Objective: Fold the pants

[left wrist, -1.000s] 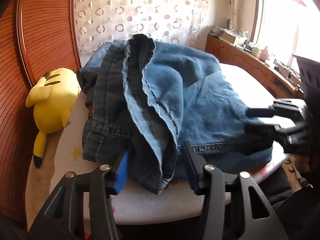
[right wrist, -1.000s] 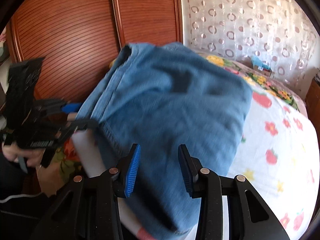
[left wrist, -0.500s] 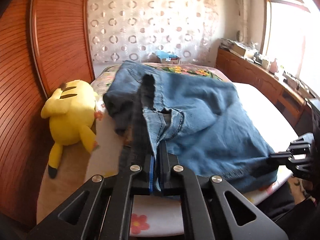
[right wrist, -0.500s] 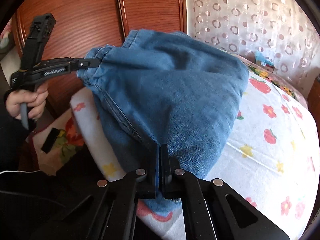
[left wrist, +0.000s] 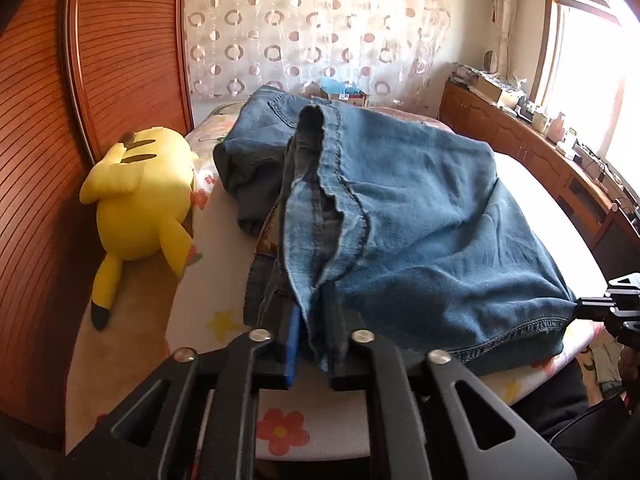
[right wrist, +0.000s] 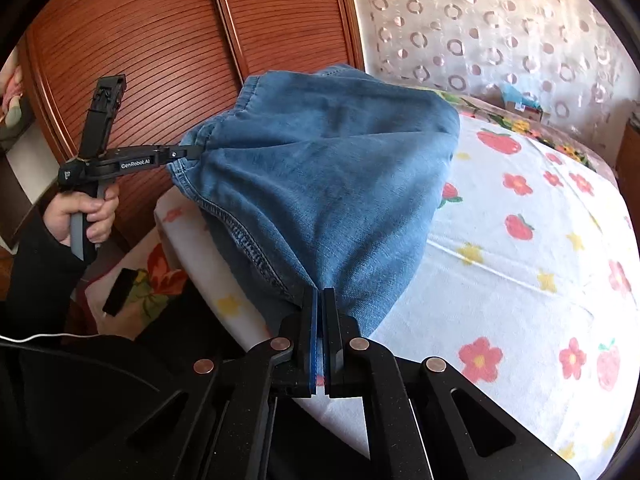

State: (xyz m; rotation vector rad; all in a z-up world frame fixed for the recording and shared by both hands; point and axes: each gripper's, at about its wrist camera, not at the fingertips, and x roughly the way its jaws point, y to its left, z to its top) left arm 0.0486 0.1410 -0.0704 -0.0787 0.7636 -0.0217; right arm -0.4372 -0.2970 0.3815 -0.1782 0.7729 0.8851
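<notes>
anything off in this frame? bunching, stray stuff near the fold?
Mostly fine. The jeans are bunched on the left side: a thick wad of hem layers sits between the left gripper fingers, whose jaws are opening. The right gripper pinches a thin corner cleanly. A plush toy lies beside the jeans, close to the fold area.

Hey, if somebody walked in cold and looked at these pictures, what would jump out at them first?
First, the blue denim pants, heaped on the near end of the white flower-print bed sheet and pinched at two near corners, by the left hand-held gripper, whose jaws are opening slightly, and by the right hand-held gripper. Next, the yellow plush toy lying beside the reddish slatted wooden panel.
</notes>
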